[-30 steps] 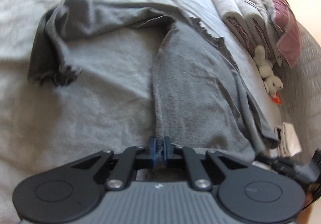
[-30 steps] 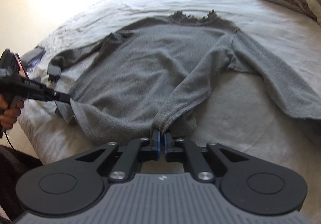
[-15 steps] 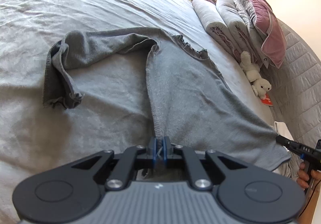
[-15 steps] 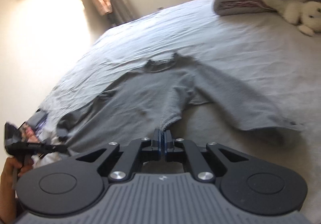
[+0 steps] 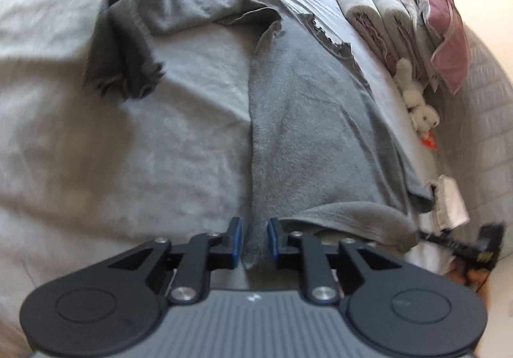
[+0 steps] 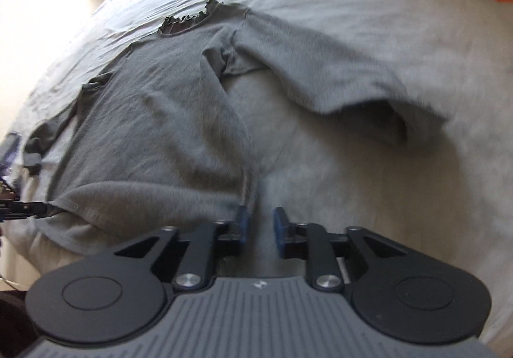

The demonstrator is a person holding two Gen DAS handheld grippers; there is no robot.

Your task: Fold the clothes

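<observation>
You are spreading both claws: left claw [image 5: 253,237] straddling sweater [image 5: 307,120] hem corner unpinched, right claw [image 6: 259,226] beside hem near bed [image 6: 352,5] edge.

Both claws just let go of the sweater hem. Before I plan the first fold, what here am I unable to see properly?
- Sweater hem under the right claw: right wrist view, hidden by the claw body.
- Left claw: jaws have just been opening; cloth between them, contact lost in blur.
- Right cuff: right wrist view, motion-blurred.
- Left cuff: left wrist view, bunched and blurred.
- Right claw in left wrist view: cut off at the right edge.
</observation>
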